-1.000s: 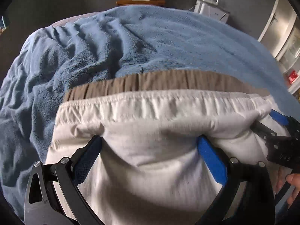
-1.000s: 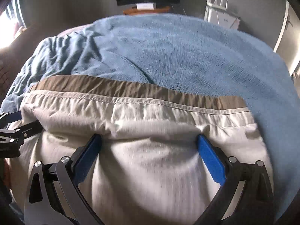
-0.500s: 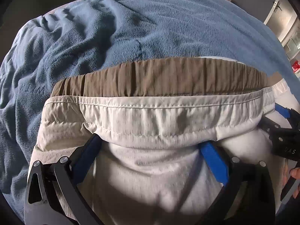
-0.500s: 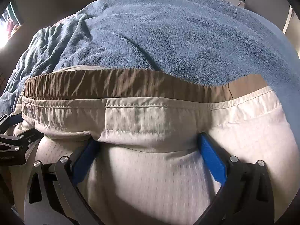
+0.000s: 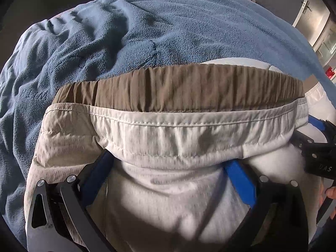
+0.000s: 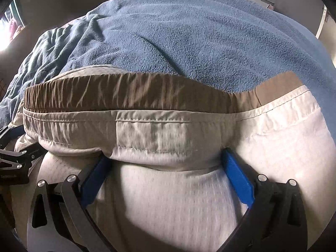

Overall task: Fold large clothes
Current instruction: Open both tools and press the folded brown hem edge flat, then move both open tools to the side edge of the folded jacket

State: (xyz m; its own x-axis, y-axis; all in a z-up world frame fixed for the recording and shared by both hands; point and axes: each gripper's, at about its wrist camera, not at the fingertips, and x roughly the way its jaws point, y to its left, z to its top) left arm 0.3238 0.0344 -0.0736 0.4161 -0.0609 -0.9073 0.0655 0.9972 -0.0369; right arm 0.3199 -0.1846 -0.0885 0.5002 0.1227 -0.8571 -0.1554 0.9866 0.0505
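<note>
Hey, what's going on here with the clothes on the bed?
A person is folding a pale garment with a brown waistband over a blue blanket. The left hand-held gripper and right hand-held gripper each have cloth bunched between their fingers, which stand wide apart, just behind the waistband edge.

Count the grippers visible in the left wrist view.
2. The left gripper sits at the bottom, its jaws spread around the white garment. The right gripper pokes in at the right edge, mostly hidden.
</note>
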